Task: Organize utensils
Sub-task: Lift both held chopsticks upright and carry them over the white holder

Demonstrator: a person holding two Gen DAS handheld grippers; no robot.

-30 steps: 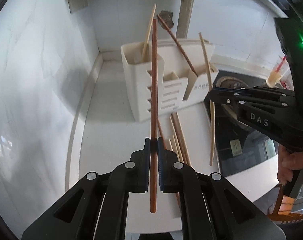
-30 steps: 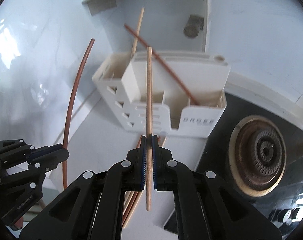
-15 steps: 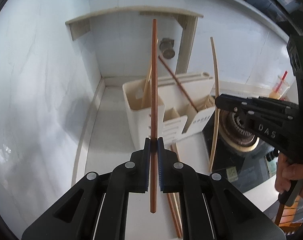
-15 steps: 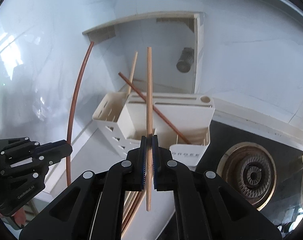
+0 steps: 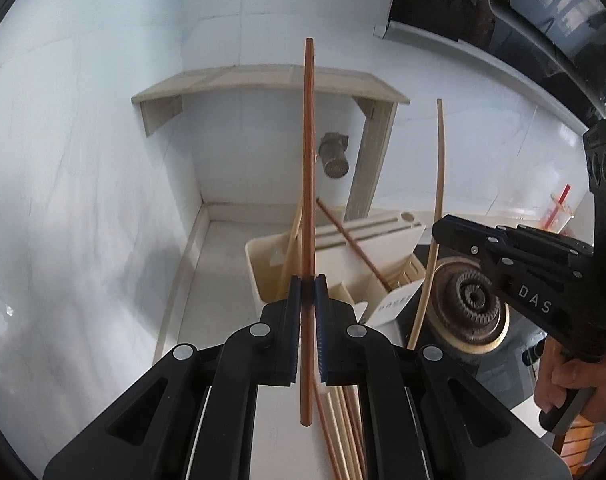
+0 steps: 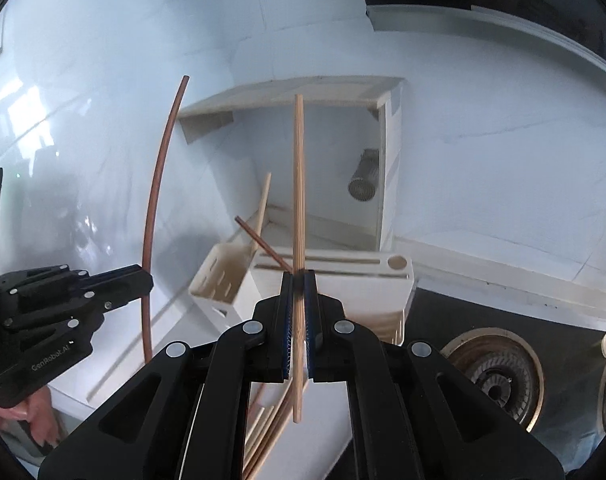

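My left gripper (image 5: 307,282) is shut on a reddish-brown chopstick (image 5: 309,168) that stands upright above the cream utensil holder (image 5: 343,252). My right gripper (image 6: 299,280) is shut on a pale bamboo chopstick (image 6: 299,184), also upright, above the same holder (image 6: 335,280). Each gripper shows in the other's view: the right one (image 5: 439,228) with its pale stick (image 5: 439,184), the left one (image 6: 147,280) with its brown stick (image 6: 155,208). One pale chopstick (image 6: 263,204) and one dark chopstick (image 6: 263,242) lean inside the holder. Several loose chopsticks (image 5: 343,432) lie on the counter below.
A white tiled wall corner with a cream shelf (image 5: 263,80) and a metal fitting (image 5: 335,160) stands behind the holder. A black hob with a gas burner (image 5: 471,304) lies to the right. A person's hand (image 5: 563,384) grips the right tool's handle.
Both grippers have risen with their chopsticks and tilted up, so the holder now sits lower and smaller in both views. The grips have not changed.
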